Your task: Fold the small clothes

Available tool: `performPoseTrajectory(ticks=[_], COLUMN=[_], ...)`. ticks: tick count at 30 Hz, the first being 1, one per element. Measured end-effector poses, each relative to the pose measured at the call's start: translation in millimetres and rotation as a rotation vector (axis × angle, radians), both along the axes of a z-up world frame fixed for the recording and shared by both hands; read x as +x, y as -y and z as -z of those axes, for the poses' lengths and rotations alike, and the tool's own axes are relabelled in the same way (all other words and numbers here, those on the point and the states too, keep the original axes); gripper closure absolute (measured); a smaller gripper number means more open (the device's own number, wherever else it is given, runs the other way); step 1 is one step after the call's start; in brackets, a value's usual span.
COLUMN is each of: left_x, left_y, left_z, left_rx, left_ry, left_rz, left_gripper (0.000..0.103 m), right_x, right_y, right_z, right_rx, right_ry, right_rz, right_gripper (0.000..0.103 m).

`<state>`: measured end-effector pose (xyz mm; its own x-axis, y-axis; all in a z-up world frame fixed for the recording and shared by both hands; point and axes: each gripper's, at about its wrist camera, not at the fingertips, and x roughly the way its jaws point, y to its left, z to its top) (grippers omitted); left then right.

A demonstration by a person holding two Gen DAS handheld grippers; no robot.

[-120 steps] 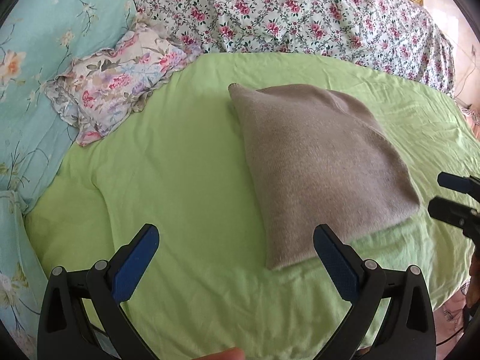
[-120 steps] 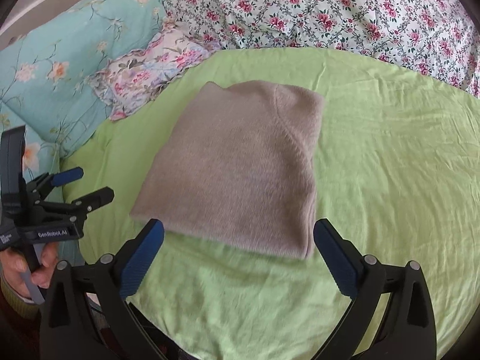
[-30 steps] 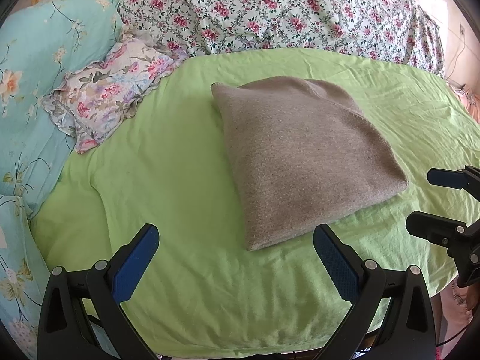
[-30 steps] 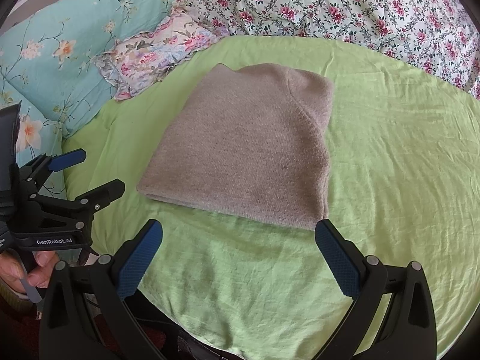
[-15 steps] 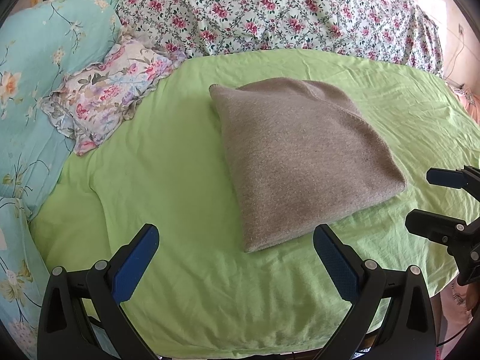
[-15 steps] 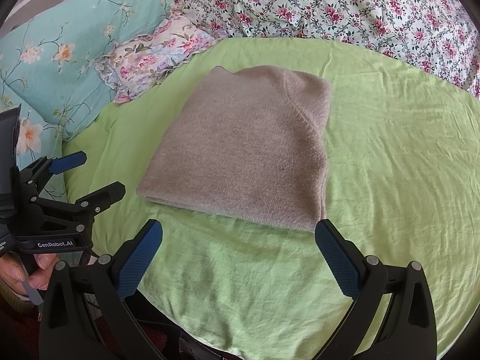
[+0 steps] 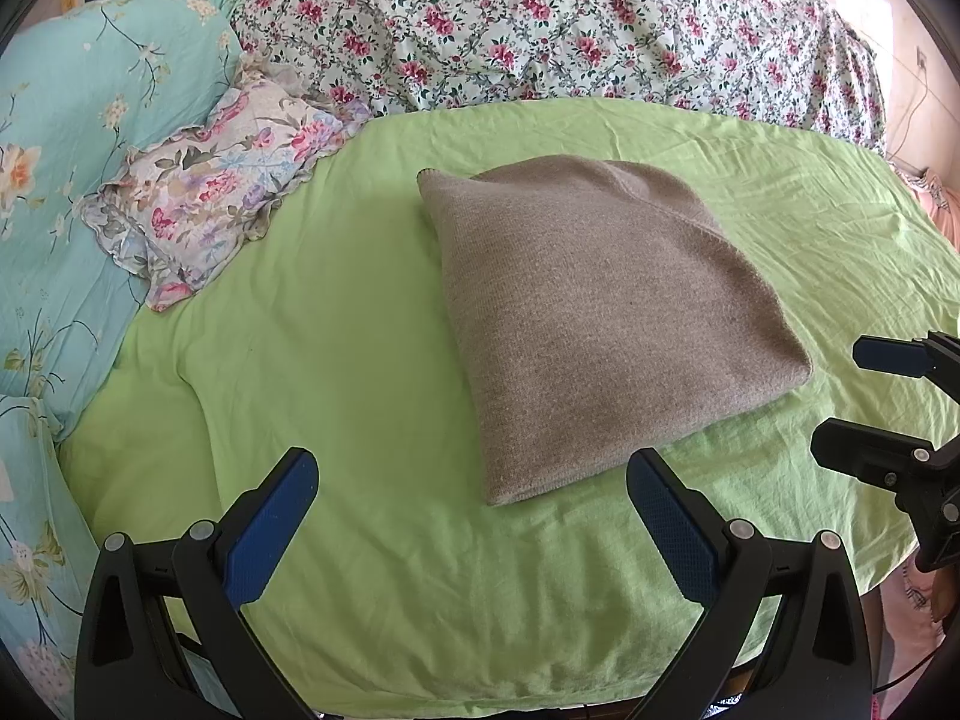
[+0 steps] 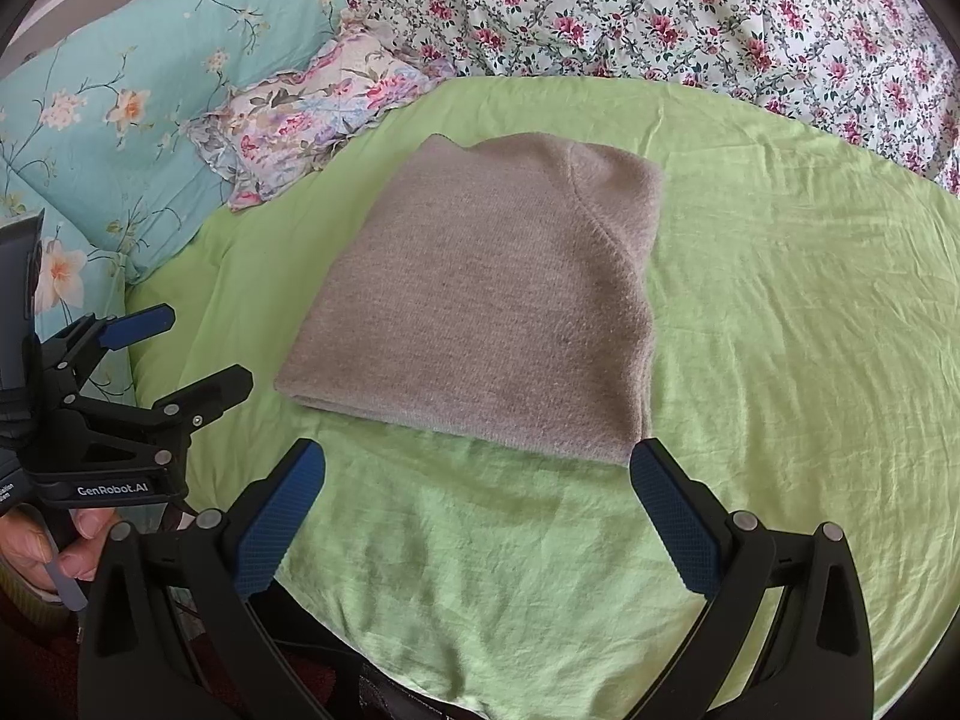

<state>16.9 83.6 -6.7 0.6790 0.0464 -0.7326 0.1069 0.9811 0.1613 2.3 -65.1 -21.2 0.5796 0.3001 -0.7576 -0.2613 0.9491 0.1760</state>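
A grey-brown knit garment [image 7: 600,312] [image 8: 486,306] lies folded into a neat rectangle on the light green sheet [image 7: 336,360] [image 8: 780,312]. My left gripper [image 7: 474,516] hovers open over the sheet near the front edge, short of the garment's near corner. My right gripper [image 8: 480,498] is open too, its blue pads just in front of the garment's near edge, with nothing between them. Each gripper shows in the other's view: the right gripper [image 7: 864,402] at the right edge, the left gripper [image 8: 180,354] at the left, held by a hand [image 8: 54,546].
A frilled floral pillow [image 7: 210,204] [image 8: 312,114] lies at the sheet's far left corner. A turquoise flowered quilt [image 7: 66,168] [image 8: 126,102] runs along the left. A rose-patterned bedcover [image 7: 570,30] [image 8: 720,18] bounds the far side. The sheet's front edge drops off below the grippers.
Over four seconds both grippers have drawn back a little from the folded garment. In the last half second almost nothing has moved.
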Motion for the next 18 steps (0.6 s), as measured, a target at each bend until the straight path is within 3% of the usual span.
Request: performPoseTrajectory(ticks=[18], left_x=[16.6], left_y=[8.3], left_z=[-6.6], left_rx=[-0.001], left_ry=[0.014], left_rz=[0.028], left_gripper=[0.0], right_x=[19.8], right_y=[7.3], right_z=[-6.6], right_rx=[-0.018], right_ry=[0.026], right_rz=[0.024], right_gripper=[0.001])
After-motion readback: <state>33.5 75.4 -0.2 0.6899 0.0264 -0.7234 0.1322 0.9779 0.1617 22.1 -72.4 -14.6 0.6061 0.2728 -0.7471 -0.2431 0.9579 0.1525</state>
